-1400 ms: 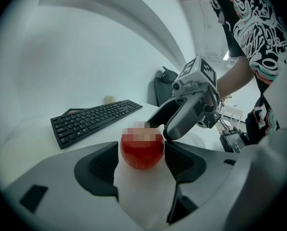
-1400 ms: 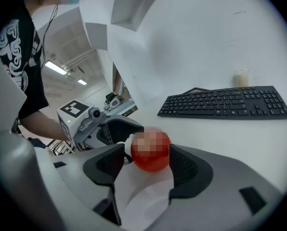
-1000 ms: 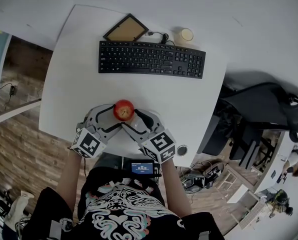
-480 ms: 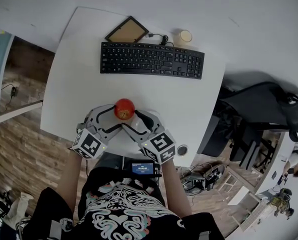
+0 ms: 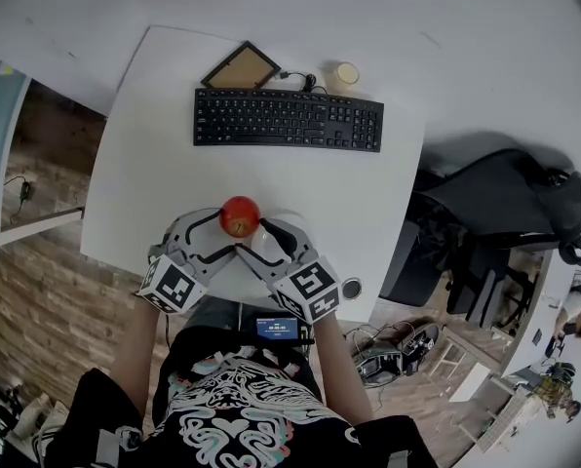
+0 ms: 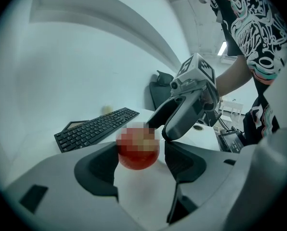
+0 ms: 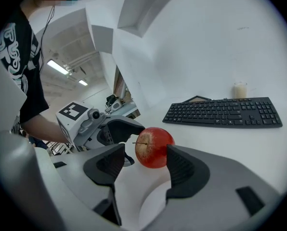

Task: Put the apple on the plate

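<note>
Head view: bright, even overhead light. The white bench (image 5: 144, 154) is close to clipping, and a soft grey shadow lies on the floor far right of the apple (image 5: 240, 216). Strong fisheye; bench edges far from the apple bow.

Left gripper view: hazy, low contrast, black corners. A ceiling strip light (image 6: 224, 47) up right of the apple glares. The left gripper (image 6: 141, 154) jaws, nearer the lens than the apple, are soft.

Right gripper view: crisper. Apple sharp, keyboard (image 7: 224, 112) behind it legible, black vignette.
</note>
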